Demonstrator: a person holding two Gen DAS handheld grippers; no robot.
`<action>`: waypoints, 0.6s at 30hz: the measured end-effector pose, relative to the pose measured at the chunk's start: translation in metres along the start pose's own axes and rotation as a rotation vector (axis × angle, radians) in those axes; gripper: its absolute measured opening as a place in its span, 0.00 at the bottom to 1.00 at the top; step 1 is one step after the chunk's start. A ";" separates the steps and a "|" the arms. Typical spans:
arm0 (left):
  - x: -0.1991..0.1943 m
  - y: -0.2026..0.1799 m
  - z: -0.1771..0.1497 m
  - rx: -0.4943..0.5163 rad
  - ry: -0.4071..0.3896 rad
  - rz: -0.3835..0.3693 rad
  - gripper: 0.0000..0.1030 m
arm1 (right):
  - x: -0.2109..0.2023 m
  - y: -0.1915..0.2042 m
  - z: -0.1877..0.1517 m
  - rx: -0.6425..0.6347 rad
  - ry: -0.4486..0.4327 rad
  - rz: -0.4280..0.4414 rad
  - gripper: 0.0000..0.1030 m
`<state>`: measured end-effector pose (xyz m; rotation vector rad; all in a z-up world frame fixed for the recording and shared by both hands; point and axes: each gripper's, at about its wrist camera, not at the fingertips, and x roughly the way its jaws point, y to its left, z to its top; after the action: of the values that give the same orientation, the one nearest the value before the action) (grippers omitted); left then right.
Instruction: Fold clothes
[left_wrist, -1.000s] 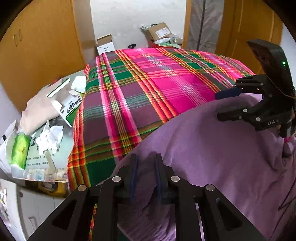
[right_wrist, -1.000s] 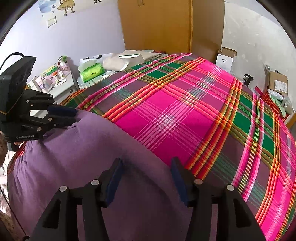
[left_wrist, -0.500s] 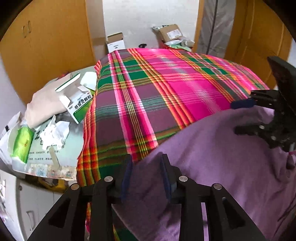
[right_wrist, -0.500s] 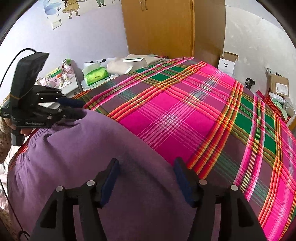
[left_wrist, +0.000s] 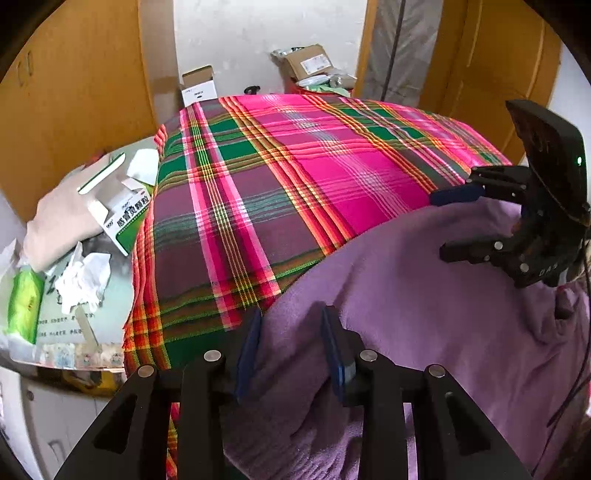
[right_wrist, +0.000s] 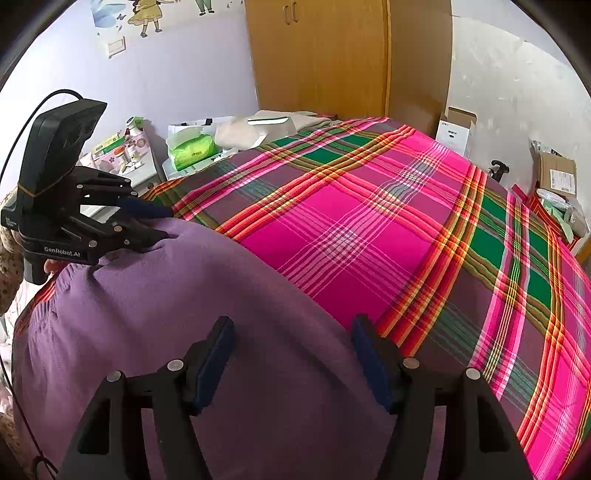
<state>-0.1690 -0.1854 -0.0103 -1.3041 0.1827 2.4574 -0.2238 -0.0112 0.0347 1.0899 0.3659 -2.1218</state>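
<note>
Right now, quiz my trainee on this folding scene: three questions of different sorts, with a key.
1. True or false: the purple garment lies on a plaid bedspread.
2. Which gripper's fingers stand wider apart? A) left gripper B) right gripper
3. Fill in: beside the bed, the green-and-white box rests among ____ clutter.

Key
1. True.
2. B. Both stand open over purple cloth, gripping nothing.
3. Paper and packaging.
</note>
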 end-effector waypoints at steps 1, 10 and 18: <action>0.000 -0.001 -0.001 0.002 0.000 0.011 0.34 | 0.000 0.000 0.000 0.001 0.000 -0.001 0.64; 0.000 0.000 0.001 -0.010 0.007 -0.017 0.08 | -0.004 -0.007 -0.002 0.033 -0.005 -0.056 0.38; -0.009 -0.004 0.000 -0.029 -0.046 0.010 0.06 | -0.009 -0.006 -0.006 0.040 -0.006 -0.081 0.07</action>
<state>-0.1631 -0.1837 -0.0025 -1.2608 0.1431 2.5049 -0.2210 0.0004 0.0381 1.1081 0.3721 -2.2120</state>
